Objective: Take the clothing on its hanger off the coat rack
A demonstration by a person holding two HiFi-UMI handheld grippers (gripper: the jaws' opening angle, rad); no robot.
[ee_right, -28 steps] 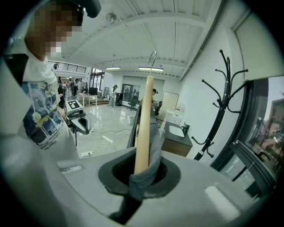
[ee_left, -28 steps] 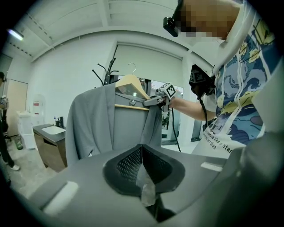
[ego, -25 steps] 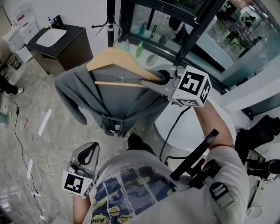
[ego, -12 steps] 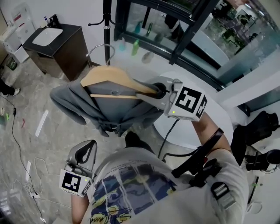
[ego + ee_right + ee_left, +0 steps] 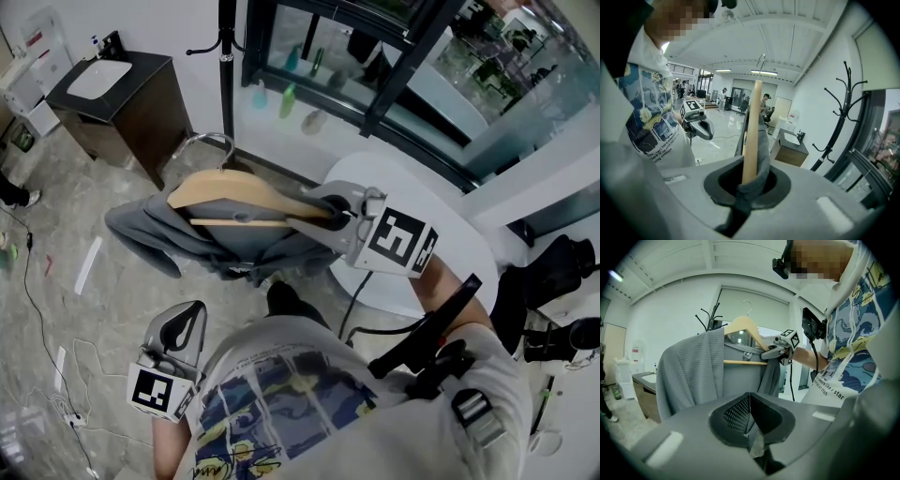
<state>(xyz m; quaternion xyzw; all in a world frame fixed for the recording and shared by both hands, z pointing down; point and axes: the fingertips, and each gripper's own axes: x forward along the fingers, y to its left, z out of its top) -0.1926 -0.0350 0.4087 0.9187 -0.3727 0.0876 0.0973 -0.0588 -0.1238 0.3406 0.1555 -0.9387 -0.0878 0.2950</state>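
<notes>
Grey marbled floor (image 5: 56, 309) fills the left of the head view, with a dark sink cabinet (image 5: 122, 94) in the upper left corner and a black coat rack (image 5: 225, 56) rising at top centre against a white wall. At centre right sits a white round table (image 5: 469, 253).

At the middle of that frame a person in a printed T-shirt (image 5: 281, 403) holds the wooden hanger (image 5: 248, 197) out in the air, the grey clothing (image 5: 159, 234) draped over it and sagging toward the left. The right gripper (image 5: 323, 208) has the hanger by its right shoulder. In the right gripper view the jaws are clamped on the wooden arm (image 5: 751, 136) and on a fold of the grey fabric (image 5: 761, 154) pinched with it. The coat rack (image 5: 834, 122) stands well apart at the right of that view.

Seen from the left gripper view, the hanger (image 5: 745, 326) hangs upright at centre left. Its metal hook (image 5: 748, 307) is free in the air, and the coat rack's prongs (image 5: 710, 319) show behind the clothing (image 5: 689, 371).

The left gripper (image 5: 187, 323) sits low at the lower left of the head view, beside the person's body and apart from the clothing. Its fingers are pressed together on nothing, the mesh pads (image 5: 736, 411) meeting along one line.
</notes>
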